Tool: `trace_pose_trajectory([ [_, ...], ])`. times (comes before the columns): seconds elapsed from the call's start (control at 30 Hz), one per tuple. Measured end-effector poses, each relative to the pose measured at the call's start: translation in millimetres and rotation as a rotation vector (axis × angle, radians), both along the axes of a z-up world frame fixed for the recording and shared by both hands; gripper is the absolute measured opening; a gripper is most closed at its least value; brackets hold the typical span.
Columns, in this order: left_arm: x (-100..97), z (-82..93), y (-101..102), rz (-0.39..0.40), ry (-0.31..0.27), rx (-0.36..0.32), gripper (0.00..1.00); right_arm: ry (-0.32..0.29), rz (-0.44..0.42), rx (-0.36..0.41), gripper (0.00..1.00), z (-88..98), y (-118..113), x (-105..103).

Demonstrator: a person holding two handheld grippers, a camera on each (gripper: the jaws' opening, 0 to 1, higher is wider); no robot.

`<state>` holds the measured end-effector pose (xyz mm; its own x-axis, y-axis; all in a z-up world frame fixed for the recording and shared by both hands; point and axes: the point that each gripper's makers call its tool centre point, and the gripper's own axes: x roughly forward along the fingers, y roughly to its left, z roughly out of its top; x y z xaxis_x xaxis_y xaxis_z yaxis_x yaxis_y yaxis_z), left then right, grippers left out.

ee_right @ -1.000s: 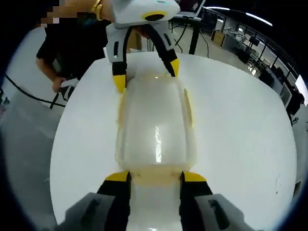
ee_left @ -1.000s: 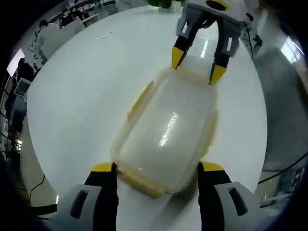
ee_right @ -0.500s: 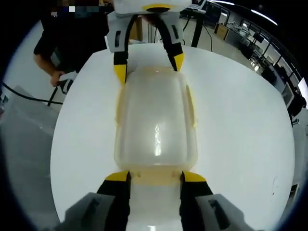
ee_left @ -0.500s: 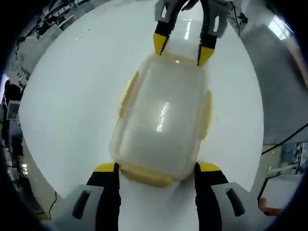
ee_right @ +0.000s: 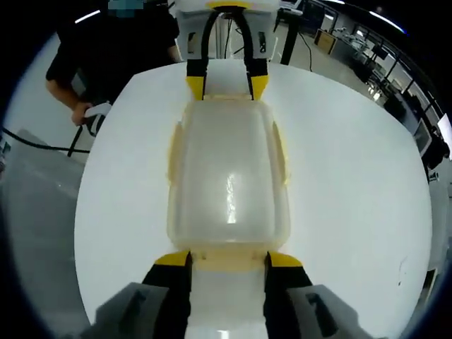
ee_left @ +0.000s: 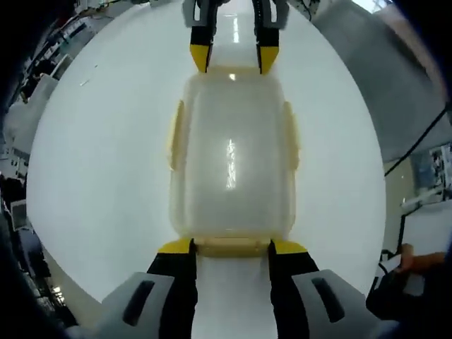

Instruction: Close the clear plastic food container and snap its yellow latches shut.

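The clear plastic food container point(ee_left: 232, 155) lies with its lid on, in the middle of a round white table point(ee_left: 106, 141). Yellow side latches point(ee_left: 174, 134) run along both long edges. My left gripper point(ee_left: 232, 247) is at the container's near short end, its yellow-tipped jaws pressed against both sides of the yellow end latch point(ee_left: 232, 248). My right gripper point(ee_left: 233, 58) holds the opposite end. In the right gripper view the container point(ee_right: 227, 176) runs away from my right gripper point(ee_right: 228, 260), which clasps its end latch point(ee_right: 228, 263), and my left gripper point(ee_right: 226, 86) is at the far end.
A person in dark clothes point(ee_right: 106, 63) stands behind the table's far edge in the right gripper view. Grey floor point(ee_left: 367, 56) surrounds the table point(ee_right: 353, 176). Desks and equipment point(ee_right: 367, 63) stand in the background. Bare white tabletop lies on both long sides of the container.
The left gripper's jaws have narrowed onto the end latch, and its view has swung until the container lies straight ahead. The right gripper has kept its hold.
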<state>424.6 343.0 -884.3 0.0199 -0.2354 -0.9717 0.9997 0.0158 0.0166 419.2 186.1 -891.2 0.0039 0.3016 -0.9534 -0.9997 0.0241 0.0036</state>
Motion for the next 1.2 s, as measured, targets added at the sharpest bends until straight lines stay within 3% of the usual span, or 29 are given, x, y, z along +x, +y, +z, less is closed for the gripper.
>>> trace_pose_trajectory([
  [0.27,-2.0,0.5,-2.2,0.024,-0.012,0.015,0.37,-0.010,0.033,0.026,0.37,0.6,-1.0,-1.0],
  [0.37,-1.5,1.3,-1.8,0.021,-0.038,0.025,0.37,-0.006,0.033,0.105,0.36,2.2,-2.8,-1.0],
  [0.5,-7.3,1.2,-8.3,0.043,-0.008,-0.013,0.37,-0.004,0.058,0.076,0.36,1.6,-9.2,-3.6],
  [0.73,-9.8,3.2,-11.0,0.033,-0.007,-0.001,0.37,0.042,0.051,0.065,0.37,4.7,-15.4,-9.9],
  [0.9,-16.1,12.7,-14.9,0.078,0.021,-0.033,0.37,0.029,0.090,0.061,0.37,13.5,-22.0,-8.6],
  [1.2,-18.2,34.7,-20.0,0.112,0.019,-0.062,0.37,-0.001,0.106,0.094,0.37,35.0,-24.6,-7.3],
])
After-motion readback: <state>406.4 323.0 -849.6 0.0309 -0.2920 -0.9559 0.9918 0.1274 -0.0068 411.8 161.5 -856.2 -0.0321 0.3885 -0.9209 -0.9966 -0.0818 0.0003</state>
